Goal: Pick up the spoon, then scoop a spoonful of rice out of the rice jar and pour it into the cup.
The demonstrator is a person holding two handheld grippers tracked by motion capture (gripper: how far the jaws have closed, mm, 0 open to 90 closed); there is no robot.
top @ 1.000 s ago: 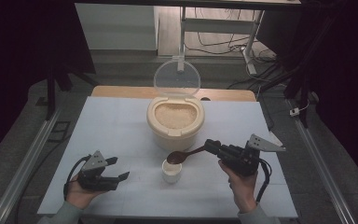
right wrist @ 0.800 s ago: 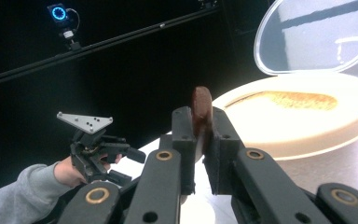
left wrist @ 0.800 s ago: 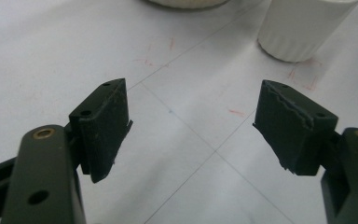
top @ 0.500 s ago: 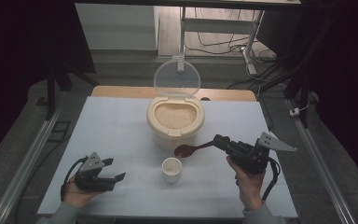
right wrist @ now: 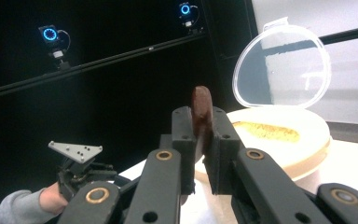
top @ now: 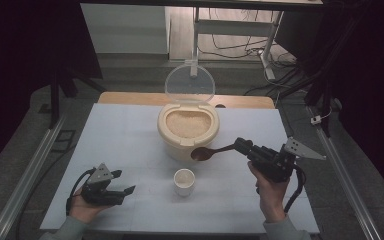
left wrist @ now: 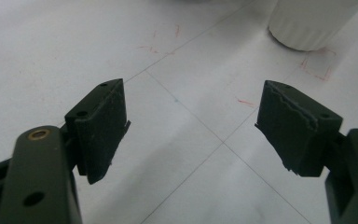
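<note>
Spoon [top: 207, 152] now lifted off the cup [top: 184, 181] and swung back toward the rice container [top: 188, 131], bowl just beside its front wall, handle clamped in the right gripper [top: 243, 147]; next scoop likely; left gripper [top: 125, 192] wide apart, idle, left of the cup.

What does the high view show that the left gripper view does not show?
The high view alone gives the rice container with its clear lid raised, and the right hand-held gripper shut on a brown spoon beside the container's front.

The left gripper view alone gives faint red marks and thin crossing lines on the table surface.

Both show the small white cup, the white table and the open left hand-held gripper.
</note>
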